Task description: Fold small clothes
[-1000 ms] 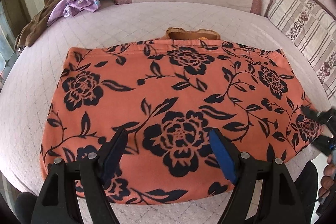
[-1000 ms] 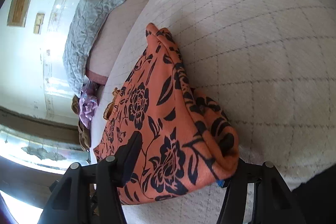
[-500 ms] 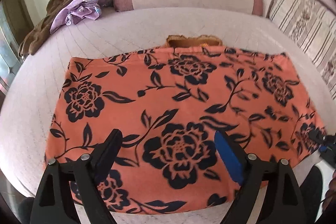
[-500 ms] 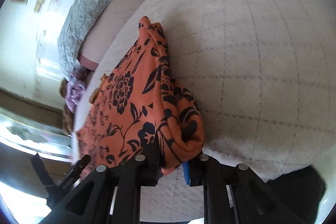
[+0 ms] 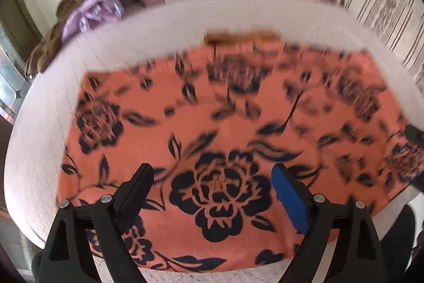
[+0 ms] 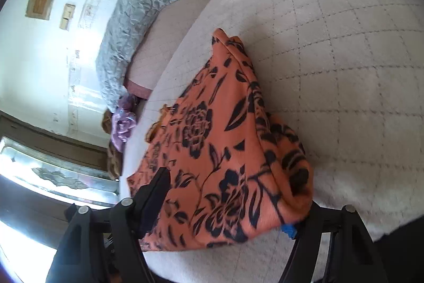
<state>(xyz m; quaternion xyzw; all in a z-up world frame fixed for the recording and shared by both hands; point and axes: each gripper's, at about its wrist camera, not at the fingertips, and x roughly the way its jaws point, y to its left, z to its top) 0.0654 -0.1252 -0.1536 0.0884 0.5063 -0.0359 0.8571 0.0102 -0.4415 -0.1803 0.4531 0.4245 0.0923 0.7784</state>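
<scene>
Now the right gripper (image 6: 228, 203) has let go: half a second ago its fingers pinched the corner of the orange cloth (image 5: 212, 129), and they have just been opening, spread with that corner loose between them. The left gripper (image 5: 212, 187) has dropped nearer the cloth, fingers wide and released, nothing gripped. One orange cloth lies flat on the bed (image 5: 45, 150). Beyond it: one grey quilt (image 6: 124, 36), one purple garment (image 5: 92, 12), one brown one (image 5: 47, 44).
</scene>
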